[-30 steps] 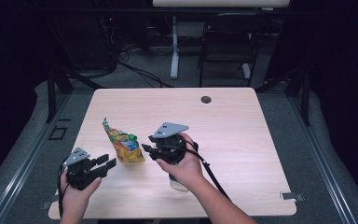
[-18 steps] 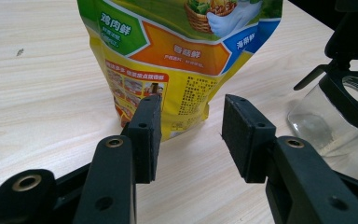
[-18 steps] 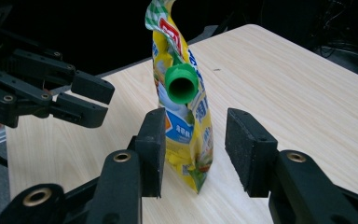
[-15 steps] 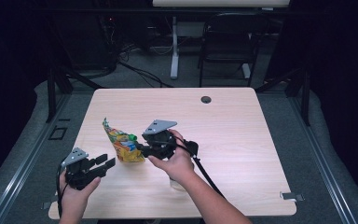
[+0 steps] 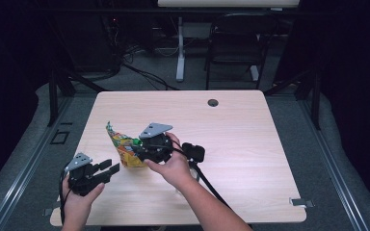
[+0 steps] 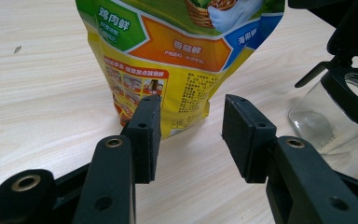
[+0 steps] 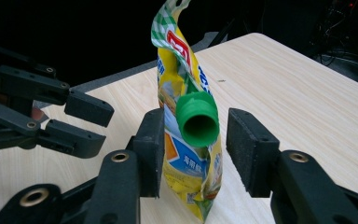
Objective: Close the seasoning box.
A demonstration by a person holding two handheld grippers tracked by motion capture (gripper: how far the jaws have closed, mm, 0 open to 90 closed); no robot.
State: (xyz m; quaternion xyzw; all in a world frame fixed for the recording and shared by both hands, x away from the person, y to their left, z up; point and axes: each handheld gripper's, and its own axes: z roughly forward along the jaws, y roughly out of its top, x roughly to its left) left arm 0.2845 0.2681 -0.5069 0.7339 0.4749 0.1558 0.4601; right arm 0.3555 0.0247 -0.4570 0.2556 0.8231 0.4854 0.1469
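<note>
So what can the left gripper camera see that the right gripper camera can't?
The left gripper view shows a clear glass jar standing beside the pouch, plus the small printed panels low on the pouch's face. The right gripper view shows the pouch's green screw cap, sitting between the open jaws of the right gripper, and the left gripper farther off. Both show the yellow pouch standing upright on the wooden table.

Right gripper (image 5: pixel 136 150) shifts left in the high view, from mid-table to the pouch (image 5: pixel 120 147); its jaws, just opening wider, now flank the pouch's green cap (image 7: pixel 197 117) without touching it.
</note>
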